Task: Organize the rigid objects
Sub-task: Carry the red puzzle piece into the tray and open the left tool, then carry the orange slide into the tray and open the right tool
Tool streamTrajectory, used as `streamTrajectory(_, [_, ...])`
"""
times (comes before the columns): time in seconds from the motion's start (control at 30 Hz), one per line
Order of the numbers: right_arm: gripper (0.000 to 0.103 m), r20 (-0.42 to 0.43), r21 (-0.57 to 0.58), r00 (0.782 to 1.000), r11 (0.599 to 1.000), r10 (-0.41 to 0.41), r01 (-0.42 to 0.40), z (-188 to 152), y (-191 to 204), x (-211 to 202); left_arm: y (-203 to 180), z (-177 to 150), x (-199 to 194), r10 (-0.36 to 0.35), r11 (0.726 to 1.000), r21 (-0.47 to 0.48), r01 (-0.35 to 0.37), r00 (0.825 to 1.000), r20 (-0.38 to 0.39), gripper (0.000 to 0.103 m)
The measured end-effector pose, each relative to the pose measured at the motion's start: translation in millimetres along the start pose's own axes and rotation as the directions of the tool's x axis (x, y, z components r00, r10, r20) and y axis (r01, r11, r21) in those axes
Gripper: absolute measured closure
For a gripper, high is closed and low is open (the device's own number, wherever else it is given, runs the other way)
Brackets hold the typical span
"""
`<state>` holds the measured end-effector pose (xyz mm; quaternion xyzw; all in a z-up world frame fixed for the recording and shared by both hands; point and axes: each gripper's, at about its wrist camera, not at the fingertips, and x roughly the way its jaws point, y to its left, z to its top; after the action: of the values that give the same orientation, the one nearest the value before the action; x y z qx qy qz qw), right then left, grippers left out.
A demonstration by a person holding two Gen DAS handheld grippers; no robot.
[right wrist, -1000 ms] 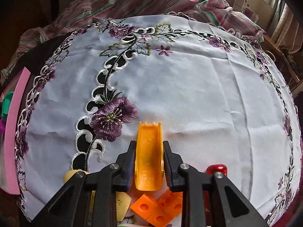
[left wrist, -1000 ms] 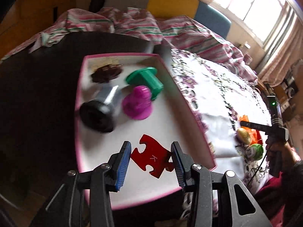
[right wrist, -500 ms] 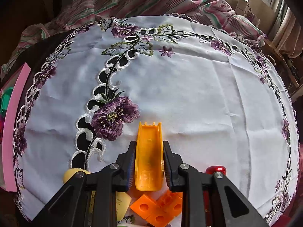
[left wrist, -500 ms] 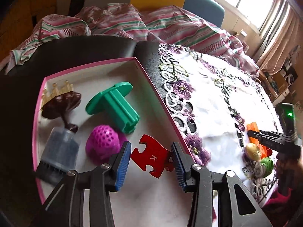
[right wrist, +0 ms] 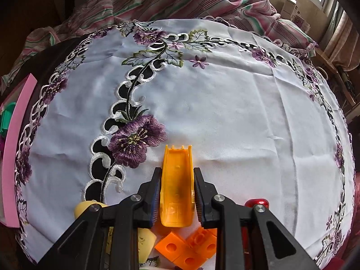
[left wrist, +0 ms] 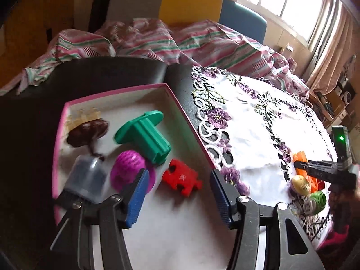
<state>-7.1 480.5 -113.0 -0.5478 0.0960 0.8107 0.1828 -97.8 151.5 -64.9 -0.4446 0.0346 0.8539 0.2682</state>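
In the left wrist view a pink-rimmed white box (left wrist: 184,114) holds a red puzzle piece (left wrist: 181,177), a green T-shaped peg (left wrist: 144,135), a magenta mesh ball (left wrist: 128,172), a brown crowned piece (left wrist: 87,130) and a grey cup (left wrist: 86,181). My left gripper (left wrist: 178,199) hangs over the box with its jaws opening; the puzzle piece lies free on the box floor just beyond the blue pads (left wrist: 137,196). In the right wrist view my right gripper (right wrist: 177,192) is shut on an orange channel-shaped piece (right wrist: 176,189), held above the floral tablecloth (right wrist: 213,112).
Orange blocks (right wrist: 186,248), a yellow egg shape (right wrist: 144,240) and a red item (right wrist: 257,202) lie under the right gripper. A golden egg (left wrist: 300,184) and a green item (left wrist: 318,200) sit by the right gripper (left wrist: 319,171). Striped bedding (left wrist: 180,42) lies behind the table.
The left gripper's jaws have spread and let go of the red puzzle piece, which now lies in the box. The left view has shifted across the box. The right gripper has kept still.
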Motion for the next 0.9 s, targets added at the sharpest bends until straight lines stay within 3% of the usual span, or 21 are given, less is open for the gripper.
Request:
streamTrajectory(0.27, [0.077, 0.011, -0.026, 1.000, 0.999, -0.027, 0.028, 0.3, 5.9, -1.9, 1.9, -32.3, -37.2, 0.111, 0.994, -0.008, -0.111, 0.994, 0.006, 0.046])
streamTrajectory(0.73, [0.077, 0.035, -0.039, 0.999, 0.999, -0.028, 0.030, -3.1, 8.5, -6.7, 20.6, -58.2, -70.1, 0.163, 0.986, -0.049, -0.162, 0.986, 0.018, 0.045])
streamTrajectory(0.9, [0.077, 0.091, -0.018, 0.996, 1.000, 0.016, -0.014, -1.6, 7.2, -19.9, 30.9, -62.4, -74.5, 0.178, 0.982, -0.072, -0.176, 0.984, 0.016, 0.045])
